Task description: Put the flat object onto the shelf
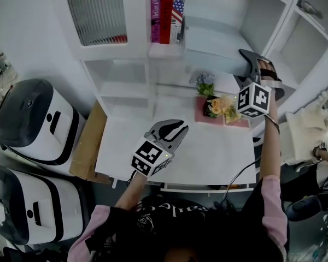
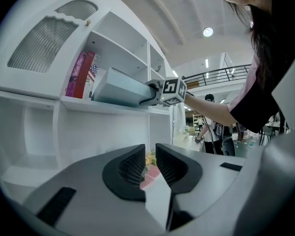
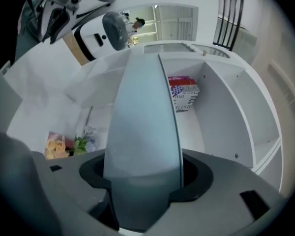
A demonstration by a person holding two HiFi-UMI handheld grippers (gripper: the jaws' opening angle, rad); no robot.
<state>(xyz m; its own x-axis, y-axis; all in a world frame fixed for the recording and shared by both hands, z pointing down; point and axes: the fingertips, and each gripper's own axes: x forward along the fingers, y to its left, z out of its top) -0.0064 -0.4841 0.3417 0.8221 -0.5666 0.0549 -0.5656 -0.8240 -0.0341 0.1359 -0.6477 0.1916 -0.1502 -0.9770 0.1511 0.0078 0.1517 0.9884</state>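
One flat grey slab point(image 3: 143, 132) is the thing being shelved, and it sits clamped between the jaws of the right gripper point(image 1: 251, 59), which stand wide because the slab fills the gap. The left gripper view shows the slab tilted, its far end in over the shelf point(image 2: 113, 107) and just beside the books point(image 2: 82, 75), its near end raised where the gripper holds it. That far edge looks to be on the board, though I cannot tell for sure. The books, red, pink and one with a flag print, stand upright at the left of the same compartment.

I judge the step in hand to be the placing itself: the slab has reached the shelf but is not yet let go. The next move calls for lowering the held end until the slab lies flat or leans steady, without nudging the books, then spreading the jaws and drawing the gripper straight back out.

The left gripper point(image 1: 177, 130) hangs over the white table point(image 1: 208, 157), below the shelf and well apart from it. Its jaws are a narrow slit apart with nothing between them. A bunch of flowers point(image 1: 221, 107) lies at the back of the table, under the right gripper.
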